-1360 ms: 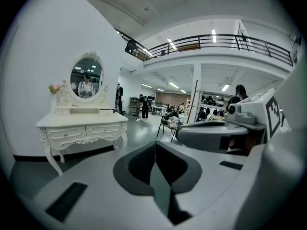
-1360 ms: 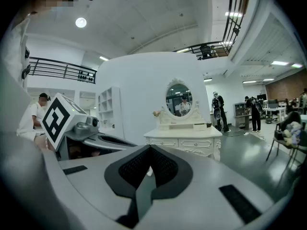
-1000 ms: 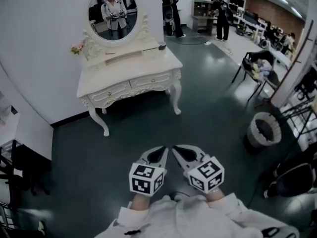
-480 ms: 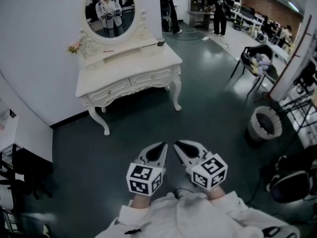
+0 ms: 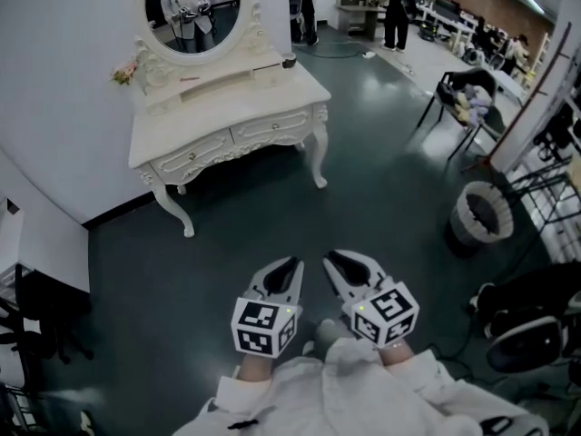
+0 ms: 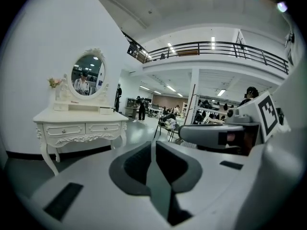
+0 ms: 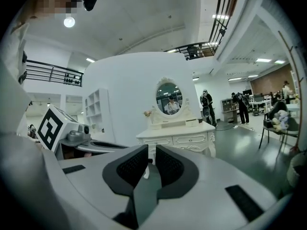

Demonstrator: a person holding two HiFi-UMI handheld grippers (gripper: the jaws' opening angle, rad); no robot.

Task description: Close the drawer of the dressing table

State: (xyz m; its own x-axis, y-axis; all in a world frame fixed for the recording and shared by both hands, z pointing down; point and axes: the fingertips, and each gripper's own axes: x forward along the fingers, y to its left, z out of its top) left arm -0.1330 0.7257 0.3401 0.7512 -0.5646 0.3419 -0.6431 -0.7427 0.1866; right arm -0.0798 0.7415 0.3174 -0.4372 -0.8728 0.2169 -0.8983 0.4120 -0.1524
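Barely begun, as a judgement: no contact made with the dressing table (image 5: 289, 89), and the whole approach and push left to do.

At far left, set against the curved white wall (image 5: 64, 89), with an oval mirror (image 5: 189, 7) above and a small pink posy (image 5: 123, 71) at its left end. Along the front, two drawers (image 5: 193, 155) side by side, each with a small knob, both fronts seemingly near flush in every view. Impossible to pick out the open one from this far off. Perhaps something ajar on the raised shelf under the mirror, but too small to judge.

Nearer and further right, low in the head view, the left gripper (image 5: 294, 263): pressed together on nothing, pads meeting along one line. Just beside it on the right, the right gripper (image 5: 330, 258): likewise closed, down to a thin slit, pinching nothing.

Both aimed over bare dark floor (image 5: 272, 216) toward the table and well apart from it, with the table far off and to the left of the tips. Remaining, by this reading: move up close, find the open drawer, set closed tips on its front, press it home.

At far right, off the task: a round bin (image 5: 481, 214) and a loaded chair (image 5: 463, 94).
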